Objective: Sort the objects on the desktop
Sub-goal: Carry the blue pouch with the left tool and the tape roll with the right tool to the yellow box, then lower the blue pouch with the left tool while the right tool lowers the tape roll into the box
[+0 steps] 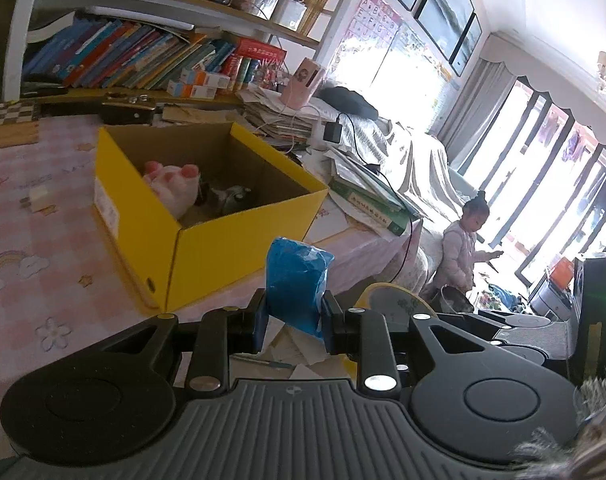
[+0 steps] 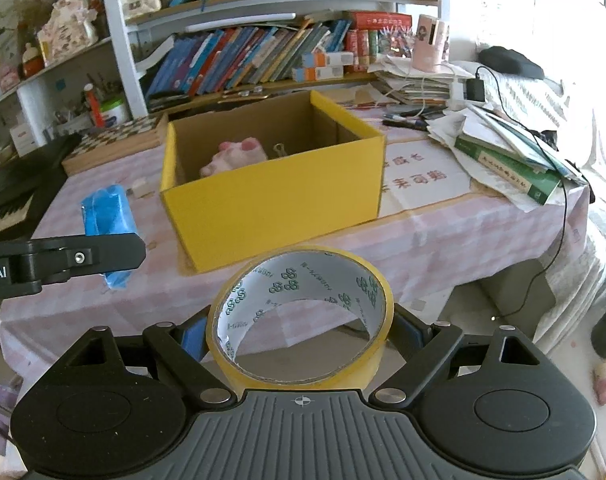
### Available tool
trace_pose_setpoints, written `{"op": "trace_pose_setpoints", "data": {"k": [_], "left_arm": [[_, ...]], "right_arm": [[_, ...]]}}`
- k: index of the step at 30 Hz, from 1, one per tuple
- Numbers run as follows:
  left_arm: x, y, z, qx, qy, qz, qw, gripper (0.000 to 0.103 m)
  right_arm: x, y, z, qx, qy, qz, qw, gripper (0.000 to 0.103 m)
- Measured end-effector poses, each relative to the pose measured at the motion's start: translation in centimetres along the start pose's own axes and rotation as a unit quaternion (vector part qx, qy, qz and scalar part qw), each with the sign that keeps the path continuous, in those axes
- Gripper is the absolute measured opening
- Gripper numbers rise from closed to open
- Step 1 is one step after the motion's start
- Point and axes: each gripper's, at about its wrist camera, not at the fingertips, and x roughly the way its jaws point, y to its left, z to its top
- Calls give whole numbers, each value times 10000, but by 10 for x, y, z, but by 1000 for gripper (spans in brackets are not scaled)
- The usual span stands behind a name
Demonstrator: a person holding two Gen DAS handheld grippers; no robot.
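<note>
Gripping green-logoed tape roll point(image 2: 301, 312), right claw point(image 2: 301, 332)

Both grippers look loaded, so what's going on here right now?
A person is sorting desk clutter into the yellow box on the pink-checked tablecloth. The left gripper is shut on a blue packet, held near the box's corner. The right gripper is shut on a roll of yellow tape, short of the box. A pink plush toy and a binder clip lie inside the box. A small white block sits on the cloth beside it.
</note>
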Motion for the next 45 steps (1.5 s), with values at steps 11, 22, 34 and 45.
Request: {"op": "trace_pose_setpoints", "data": {"k": [11,22,34,45], "left_arm": [[42,-16,38,41,-251,206,9995,24],[79,-8,82,305,-561,1036,9926,24],[142,16,86,790,-34,1791,9806,24],[178,27,79,709,349,1921,9782,24]], "right_arm": [[25,-43,43,-96,-272,197,9994,90],[53,-54,105,-445,-877,694,9927,90],[102,-49,148,-868,-997,994,9862,90],[142,-33,165,-1292,-769,1330,9796,90]]}}
